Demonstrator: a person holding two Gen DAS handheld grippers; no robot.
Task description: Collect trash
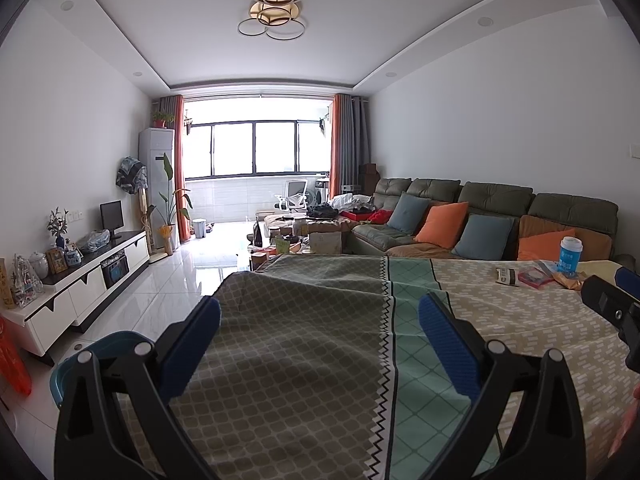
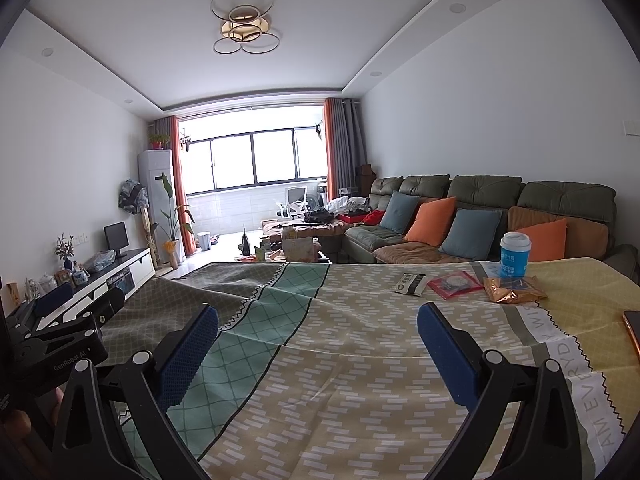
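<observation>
Patterned tablecloth being seen as matt woven cloth; gold wrapper crinkled, shiny foil; cup smooth plastic; floor tiles glossy.

Home living room — green sofa with cushions, TV stand, curtains at a wide window, ring ceiling lamp.

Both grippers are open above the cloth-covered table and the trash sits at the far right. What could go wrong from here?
1. The blue-and-white cup stands upright right behind the orange wrapper; reaching for the wrapper with the right gripper could tip it.
2. The red packet and the black-and-white packet lie flat on the loose tablecloth, so fingers may pinch cloth and drag it.
3. The teal bin sits low at the left, far from the trash; items might drop during the carry.
</observation>
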